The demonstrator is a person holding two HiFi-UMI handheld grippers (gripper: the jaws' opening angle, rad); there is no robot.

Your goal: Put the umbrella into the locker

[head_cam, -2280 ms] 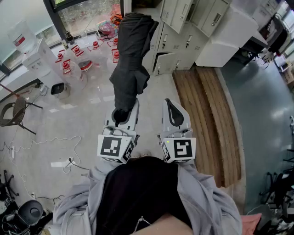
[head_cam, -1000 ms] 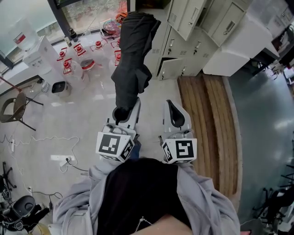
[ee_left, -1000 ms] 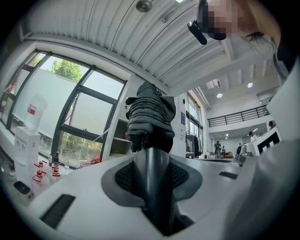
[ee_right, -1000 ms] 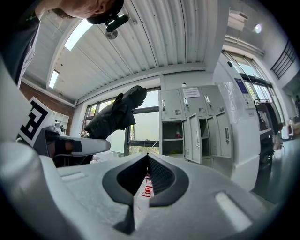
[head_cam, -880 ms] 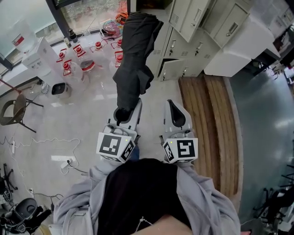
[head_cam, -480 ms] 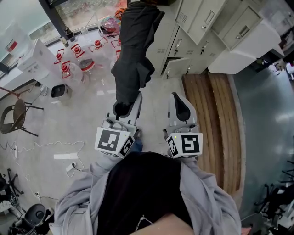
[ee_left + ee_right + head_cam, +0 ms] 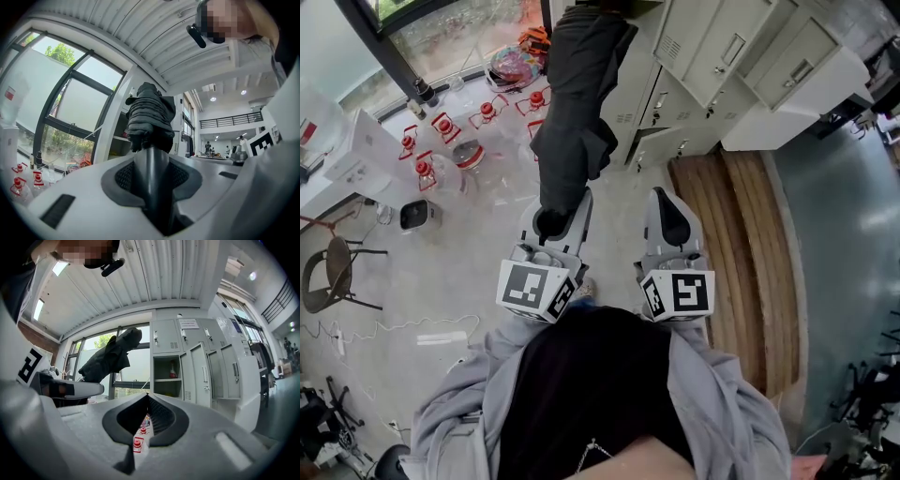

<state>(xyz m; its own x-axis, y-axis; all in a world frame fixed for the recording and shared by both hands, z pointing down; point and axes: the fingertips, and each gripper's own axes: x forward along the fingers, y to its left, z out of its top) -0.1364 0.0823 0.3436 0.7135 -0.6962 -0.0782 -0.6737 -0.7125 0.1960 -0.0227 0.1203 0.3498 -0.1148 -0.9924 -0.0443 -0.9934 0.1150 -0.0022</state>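
A folded black umbrella sticks out level ahead of me, its handle clamped in my left gripper. In the left gripper view the umbrella rises straight out from between the jaws, and the left gripper is shut on its dark stem. My right gripper is held beside it, shut and with nothing in it. The right gripper view shows the right gripper pointing at grey lockers; one locker stands open, with a shelf and a small bottle inside. The umbrella appears at the left of that view.
A bank of grey lockers fills the top right, with a low door ajar. A wooden platform runs along the floor at right. Several red-capped water jugs, a chair and floor cables lie left.
I have walked forward: the lockers and water jugs have come closer. Both grippers have kept their pose, and the umbrella is still gripped in the left one.
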